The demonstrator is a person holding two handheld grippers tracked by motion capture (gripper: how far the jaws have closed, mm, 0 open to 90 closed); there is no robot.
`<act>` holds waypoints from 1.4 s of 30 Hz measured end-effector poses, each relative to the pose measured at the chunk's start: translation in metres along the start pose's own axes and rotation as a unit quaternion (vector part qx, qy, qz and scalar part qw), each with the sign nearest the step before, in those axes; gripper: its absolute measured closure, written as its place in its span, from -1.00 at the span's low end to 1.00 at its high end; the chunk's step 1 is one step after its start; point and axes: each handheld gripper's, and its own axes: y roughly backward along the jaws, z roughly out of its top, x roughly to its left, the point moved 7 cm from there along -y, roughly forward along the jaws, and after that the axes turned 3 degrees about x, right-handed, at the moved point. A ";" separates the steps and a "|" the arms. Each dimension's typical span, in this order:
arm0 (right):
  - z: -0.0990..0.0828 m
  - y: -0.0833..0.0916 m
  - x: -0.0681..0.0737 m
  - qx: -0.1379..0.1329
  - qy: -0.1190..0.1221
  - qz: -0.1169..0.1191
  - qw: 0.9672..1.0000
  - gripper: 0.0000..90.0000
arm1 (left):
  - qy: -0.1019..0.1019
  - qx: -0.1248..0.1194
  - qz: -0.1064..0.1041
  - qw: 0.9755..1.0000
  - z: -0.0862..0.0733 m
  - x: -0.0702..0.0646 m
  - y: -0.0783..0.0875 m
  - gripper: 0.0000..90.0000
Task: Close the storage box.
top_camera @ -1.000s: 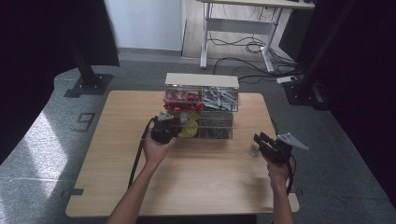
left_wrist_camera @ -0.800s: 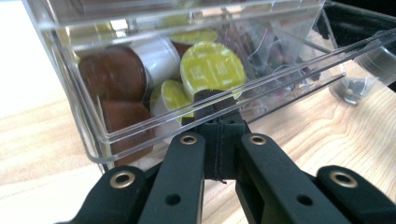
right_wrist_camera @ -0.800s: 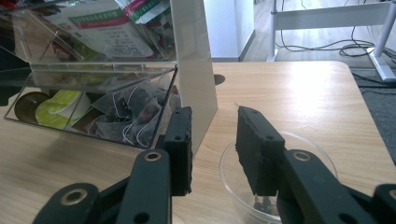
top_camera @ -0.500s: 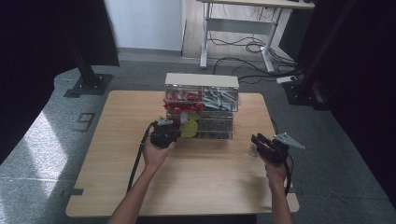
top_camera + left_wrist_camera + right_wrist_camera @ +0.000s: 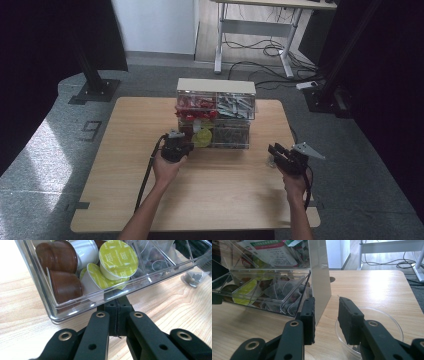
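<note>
Since a second ago the drawer [image 5: 100, 285] at frame centre has been drawn further out by the left gripper [image 5: 117, 305] clamped on its front lip — the capsules [image 5: 117, 258] are exposed for picking — while the right gripper [image 5: 325, 315] is held open over the clear cup [image 5: 387, 325].

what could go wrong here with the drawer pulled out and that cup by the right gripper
1. The left gripper is shut on the front edge of the clear drawer. Pulled much further, the drawer might come out of the organizer and spill its coffee pods.
2. The right gripper is open right above the clear plastic cup. A careless move could tip that light cup or knock it across the table.
</note>
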 end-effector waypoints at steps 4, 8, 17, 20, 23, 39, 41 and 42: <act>0.000 0.000 0.000 0.001 0.001 0.001 1.000 0.46 | -0.001 0.005 -0.001 1.000 -0.003 0.000 -0.001 0.99; -0.001 -0.001 0.001 0.002 0.001 0.002 1.000 0.46 | 0.000 0.008 -0.001 1.000 -0.006 0.000 -0.004 0.98; -0.001 0.000 0.000 0.002 0.000 0.004 1.000 0.46 | 0.003 0.014 -0.005 1.000 -0.012 -0.002 -0.009 0.98; -0.001 -0.001 0.001 0.003 0.001 0.004 1.000 0.46 | 0.003 0.017 -0.006 1.000 -0.013 -0.001 -0.010 0.98; -0.001 -0.001 0.001 0.003 0.002 0.004 1.000 0.46 | 0.004 0.019 -0.007 1.000 -0.015 -0.001 -0.011 0.98; -0.002 -0.002 0.003 0.006 0.005 0.009 1.000 0.42 | -0.006 0.011 -0.010 1.000 -0.016 -0.004 -0.005 0.95; -0.003 -0.003 0.004 0.008 0.005 0.013 1.000 0.40 | -0.007 0.006 -0.009 1.000 -0.016 -0.005 -0.004 0.94; -0.003 -0.003 0.006 0.009 0.005 0.017 1.000 0.39 | -0.010 0.006 -0.007 1.000 -0.017 -0.005 -0.002 0.93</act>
